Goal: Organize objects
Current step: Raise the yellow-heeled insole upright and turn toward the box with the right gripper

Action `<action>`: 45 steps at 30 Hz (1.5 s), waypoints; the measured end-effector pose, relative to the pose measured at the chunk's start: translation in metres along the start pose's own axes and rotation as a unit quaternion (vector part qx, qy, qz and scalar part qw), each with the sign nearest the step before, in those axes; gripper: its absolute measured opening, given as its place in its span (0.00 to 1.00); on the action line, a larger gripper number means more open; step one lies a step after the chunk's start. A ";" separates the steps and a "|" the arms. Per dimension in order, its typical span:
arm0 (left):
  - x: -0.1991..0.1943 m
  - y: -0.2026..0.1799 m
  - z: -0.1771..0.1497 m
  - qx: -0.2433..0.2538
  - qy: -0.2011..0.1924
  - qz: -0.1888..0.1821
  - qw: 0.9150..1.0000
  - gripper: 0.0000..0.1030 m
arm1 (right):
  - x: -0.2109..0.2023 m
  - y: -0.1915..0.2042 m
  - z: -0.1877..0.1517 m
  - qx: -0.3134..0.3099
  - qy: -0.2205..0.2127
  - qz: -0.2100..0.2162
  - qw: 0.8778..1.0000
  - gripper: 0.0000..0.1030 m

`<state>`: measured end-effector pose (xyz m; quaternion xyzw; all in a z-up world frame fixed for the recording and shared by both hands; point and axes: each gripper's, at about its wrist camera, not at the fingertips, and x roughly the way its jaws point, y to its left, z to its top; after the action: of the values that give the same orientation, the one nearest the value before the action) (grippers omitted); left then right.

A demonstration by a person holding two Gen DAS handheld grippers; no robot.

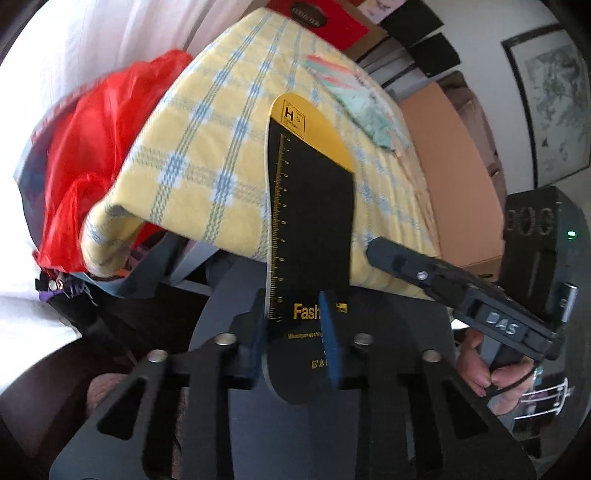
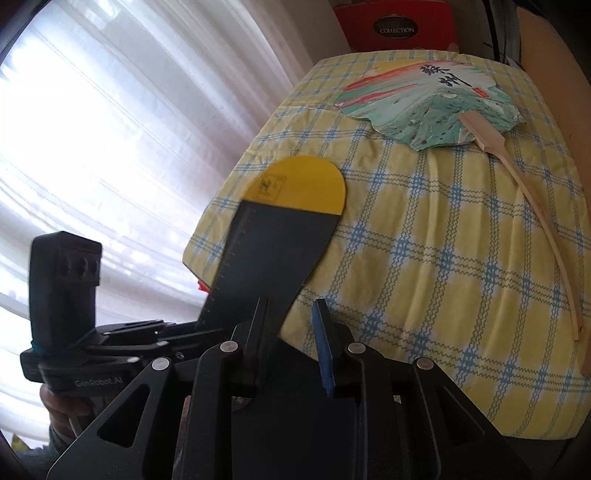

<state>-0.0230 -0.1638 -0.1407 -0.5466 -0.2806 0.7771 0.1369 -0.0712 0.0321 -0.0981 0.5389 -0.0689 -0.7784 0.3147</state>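
Note:
My left gripper [image 1: 293, 332] is shut on the heel end of a black and yellow insole [image 1: 308, 206] printed with a ruler scale, and holds it out over the edge of the yellow checked tablecloth [image 1: 207, 147]. In the right wrist view the insole [image 2: 277, 236] rises from the left gripper at the lower left. My right gripper [image 2: 291, 336] is open and empty, its blue-padded fingers [image 2: 323, 343] just in front of the table edge. A painted paper fan [image 2: 424, 103] with a wooden handle lies on the cloth at the far right. The fan also shows in the left wrist view [image 1: 354, 99].
A red plastic bag [image 1: 96, 147] bulges at the table's left side. A red box [image 2: 395, 26] stands behind the table. Cardboard boxes [image 1: 454, 173] and a framed picture [image 1: 550, 107] are to the right. White curtains [image 2: 110, 147] hang on the left.

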 end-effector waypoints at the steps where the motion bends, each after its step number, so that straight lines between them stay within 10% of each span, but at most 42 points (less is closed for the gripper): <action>1: -0.004 -0.004 0.000 0.004 -0.003 -0.003 1.000 0.13 | -0.001 0.001 0.001 0.002 0.000 0.004 1.000 0.24; 7: -0.023 -0.032 0.000 0.037 -0.023 -0.016 0.999 0.01 | -0.010 -0.002 0.004 0.026 -0.010 0.041 0.999 0.51; 13: -0.016 -0.047 -0.002 0.058 -0.030 0.013 0.998 0.01 | -0.017 -0.005 0.014 0.062 -0.016 0.079 0.995 0.64; 22: -0.019 -0.060 0.000 0.051 -0.033 -0.041 0.997 0.01 | -0.016 -0.005 0.024 0.074 -0.019 0.086 0.993 0.75; 45: -0.018 -0.133 0.019 0.083 -0.050 -0.115 0.989 0.01 | -0.086 -0.031 0.047 0.074 -0.081 0.034 0.993 0.76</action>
<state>-0.0470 -0.0717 -0.0444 -0.4575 -0.2822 0.8034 0.2560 -0.1065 0.0940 -0.0237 0.4935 -0.1696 -0.8010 0.2934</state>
